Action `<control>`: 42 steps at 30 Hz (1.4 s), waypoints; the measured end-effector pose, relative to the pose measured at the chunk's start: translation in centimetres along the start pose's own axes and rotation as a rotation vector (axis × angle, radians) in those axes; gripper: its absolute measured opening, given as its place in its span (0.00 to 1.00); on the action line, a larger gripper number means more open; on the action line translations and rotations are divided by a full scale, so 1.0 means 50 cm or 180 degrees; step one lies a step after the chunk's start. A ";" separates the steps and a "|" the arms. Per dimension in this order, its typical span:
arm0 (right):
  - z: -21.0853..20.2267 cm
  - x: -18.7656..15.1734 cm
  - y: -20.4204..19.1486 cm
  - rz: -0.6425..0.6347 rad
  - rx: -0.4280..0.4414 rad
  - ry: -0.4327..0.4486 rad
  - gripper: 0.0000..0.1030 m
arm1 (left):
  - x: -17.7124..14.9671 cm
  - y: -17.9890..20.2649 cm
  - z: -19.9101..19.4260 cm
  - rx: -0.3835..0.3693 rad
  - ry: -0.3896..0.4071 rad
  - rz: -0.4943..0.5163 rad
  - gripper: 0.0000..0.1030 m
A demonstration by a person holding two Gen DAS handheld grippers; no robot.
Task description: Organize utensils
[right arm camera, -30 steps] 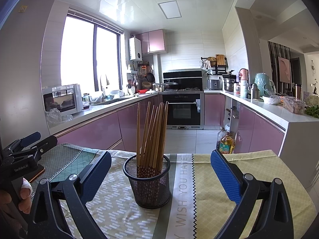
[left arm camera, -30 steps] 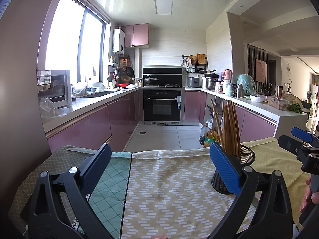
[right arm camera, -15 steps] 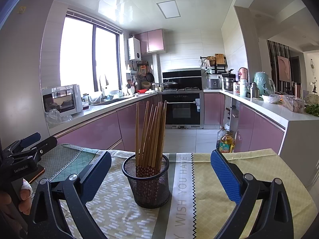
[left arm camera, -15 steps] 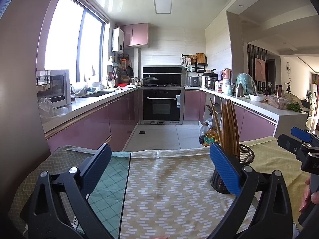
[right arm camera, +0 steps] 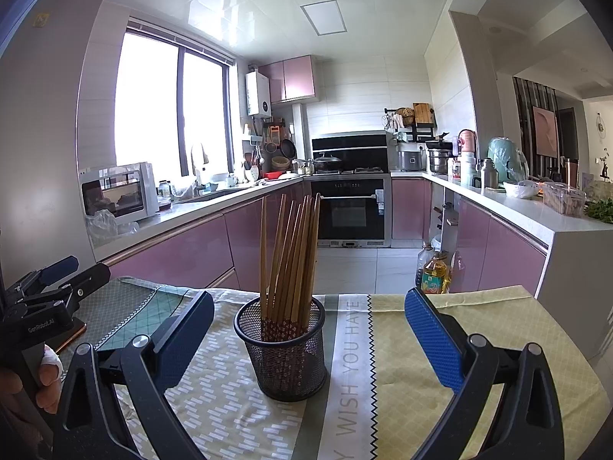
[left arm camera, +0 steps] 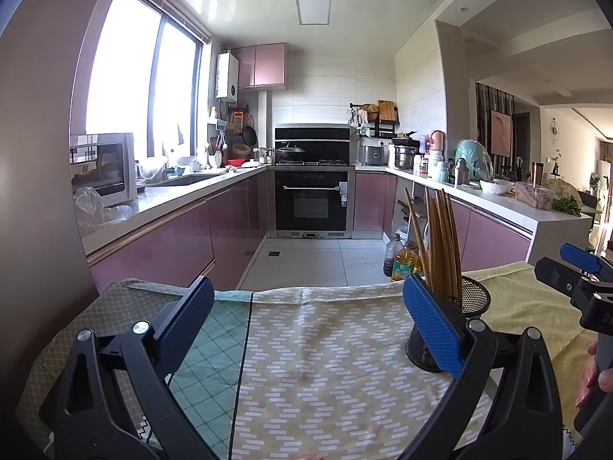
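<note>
A black mesh cup point(right arm camera: 284, 349) stands upright on the cloth-covered table point(right arm camera: 440, 414), holding several brown chopsticks point(right arm camera: 291, 253) that lean slightly right. My right gripper point(right arm camera: 306, 329) is open, and the cup sits between and just beyond its blue fingertips. In the left wrist view the same cup point(left arm camera: 469, 308) and chopsticks point(left arm camera: 440, 241) show behind the right finger of my left gripper point(left arm camera: 310, 314), which is open with nothing in it over the patterned cloth point(left arm camera: 325, 364). Each gripper shows at the edge of the other's view: the right gripper point(left arm camera: 574, 268) and the left gripper point(right arm camera: 53, 280).
The table's far edge drops to a tiled kitchen floor point(left arm camera: 306, 260). Oil bottles point(right arm camera: 433, 272) stand on the floor beyond it. Pink cabinets and counters run along both sides, with an oven point(left arm camera: 312, 199) at the back. A hand point(right arm camera: 46, 379) grips the left tool.
Both views have drifted very slightly; the cup and chopsticks stay put and both grippers stay open.
</note>
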State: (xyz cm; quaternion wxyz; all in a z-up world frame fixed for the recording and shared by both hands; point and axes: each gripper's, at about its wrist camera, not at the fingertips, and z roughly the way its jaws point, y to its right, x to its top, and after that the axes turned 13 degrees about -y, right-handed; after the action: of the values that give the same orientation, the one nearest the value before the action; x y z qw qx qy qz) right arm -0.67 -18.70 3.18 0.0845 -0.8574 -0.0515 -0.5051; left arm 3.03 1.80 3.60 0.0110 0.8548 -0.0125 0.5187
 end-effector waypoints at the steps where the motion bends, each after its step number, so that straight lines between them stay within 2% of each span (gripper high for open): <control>1: 0.000 0.000 0.000 0.0000 -0.0001 -0.0002 0.94 | 0.001 0.001 0.001 0.0001 -0.0001 0.0000 0.95; 42: 0.002 -0.002 0.005 0.0010 0.0011 -0.0021 0.94 | 0.003 -0.001 0.011 -0.0024 -0.0049 0.0013 0.95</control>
State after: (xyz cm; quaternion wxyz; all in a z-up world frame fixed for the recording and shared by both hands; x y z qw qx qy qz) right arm -0.60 -18.91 3.06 0.0866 -0.8590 -0.0514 -0.5020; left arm 3.56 1.82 3.47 0.0130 0.8587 -0.0163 0.5121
